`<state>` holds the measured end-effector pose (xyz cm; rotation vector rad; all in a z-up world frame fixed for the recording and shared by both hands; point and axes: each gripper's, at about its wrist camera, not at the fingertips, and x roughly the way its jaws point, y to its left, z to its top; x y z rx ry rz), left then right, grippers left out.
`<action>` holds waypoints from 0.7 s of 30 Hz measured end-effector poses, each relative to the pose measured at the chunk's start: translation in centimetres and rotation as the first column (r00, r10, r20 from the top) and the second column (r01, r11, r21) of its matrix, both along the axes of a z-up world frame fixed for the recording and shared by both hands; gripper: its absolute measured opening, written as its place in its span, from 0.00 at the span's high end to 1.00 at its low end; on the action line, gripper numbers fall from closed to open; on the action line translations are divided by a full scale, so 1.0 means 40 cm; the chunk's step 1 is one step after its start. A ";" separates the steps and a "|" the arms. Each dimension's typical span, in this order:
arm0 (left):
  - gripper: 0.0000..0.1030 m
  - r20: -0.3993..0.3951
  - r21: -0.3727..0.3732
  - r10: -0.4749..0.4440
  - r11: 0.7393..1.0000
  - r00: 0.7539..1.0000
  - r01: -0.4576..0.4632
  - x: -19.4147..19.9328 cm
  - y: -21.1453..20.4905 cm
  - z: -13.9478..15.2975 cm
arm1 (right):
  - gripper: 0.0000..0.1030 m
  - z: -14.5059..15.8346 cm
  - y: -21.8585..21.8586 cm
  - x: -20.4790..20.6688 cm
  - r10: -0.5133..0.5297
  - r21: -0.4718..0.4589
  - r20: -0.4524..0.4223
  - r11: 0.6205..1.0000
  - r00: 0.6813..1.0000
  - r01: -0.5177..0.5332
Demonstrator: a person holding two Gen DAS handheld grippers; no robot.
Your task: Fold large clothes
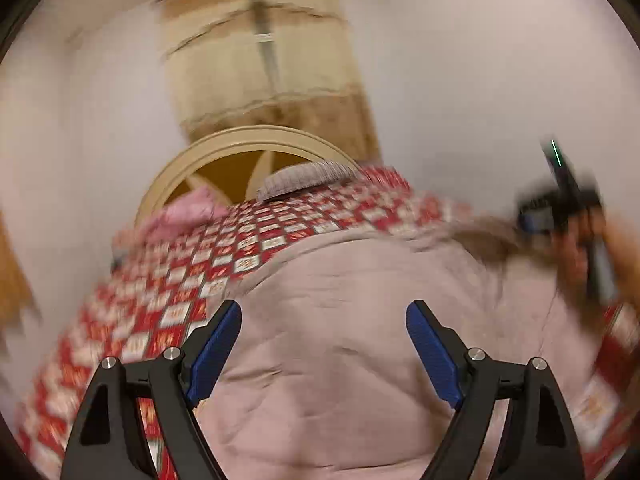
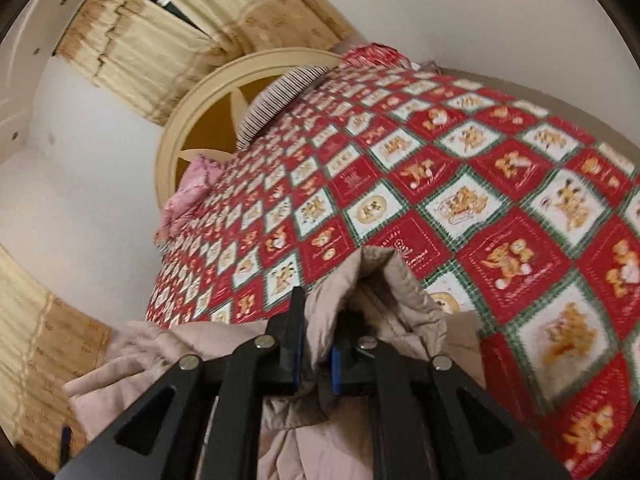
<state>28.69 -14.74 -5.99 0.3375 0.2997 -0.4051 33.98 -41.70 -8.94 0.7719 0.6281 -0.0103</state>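
A beige padded coat (image 1: 360, 340) lies spread on the red and white patchwork quilt (image 1: 180, 300) of a bed. My left gripper (image 1: 324, 312) hovers over it with its blue pads (image 1: 432, 352) wide apart and nothing between them. In the right wrist view, my right gripper (image 2: 318, 344) stands narrow, with a raised fold of the coat (image 2: 384, 288) pinched between its pads; the right finger is partly hidden by the cloth. The right gripper (image 1: 568, 208) also shows blurred at the right of the left wrist view, in a hand.
The quilt (image 2: 440, 160) covers the whole bed. At the bed's head are a round cream headboard (image 2: 188, 120), a striped pillow (image 2: 276, 96) and a pink cloth (image 2: 192, 184). Beige curtains (image 2: 140, 52) hang on the white wall behind.
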 end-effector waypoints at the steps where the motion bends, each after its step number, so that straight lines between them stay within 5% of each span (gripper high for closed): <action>1: 0.17 0.002 0.072 0.003 0.997 1.000 -0.003 0.021 -0.050 -0.040 | 0.73 -0.003 0.005 0.006 -0.013 -0.015 -0.010 1.000 1.000 0.013; 3: 0.18 0.027 0.190 0.063 0.980 0.998 -0.067 0.086 -0.117 -0.112 | 0.25 0.000 0.035 -0.001 -0.023 -0.063 0.014 0.998 1.000 0.023; 5: 0.17 0.044 0.249 0.129 0.959 0.991 -0.136 0.150 -0.142 -0.144 | 0.00 0.016 0.092 -0.020 -0.009 -0.170 0.083 0.985 0.997 0.023; 9: 0.17 -0.047 0.287 0.234 0.934 0.971 -0.212 0.285 -0.145 -0.187 | 0.02 0.030 0.272 -0.040 0.212 -0.433 0.134 0.891 0.968 -0.135; 14: 0.10 -0.151 0.228 0.294 0.939 0.944 -0.256 0.342 -0.096 -0.252 | 0.04 -0.040 0.384 0.012 0.305 -0.526 0.043 0.817 0.951 -0.238; 21: 0.01 -0.271 0.140 0.318 0.947 0.908 -0.290 0.396 -0.067 -0.294 | 0.06 -0.135 0.359 0.063 0.271 -0.477 -0.032 0.842 0.962 -0.253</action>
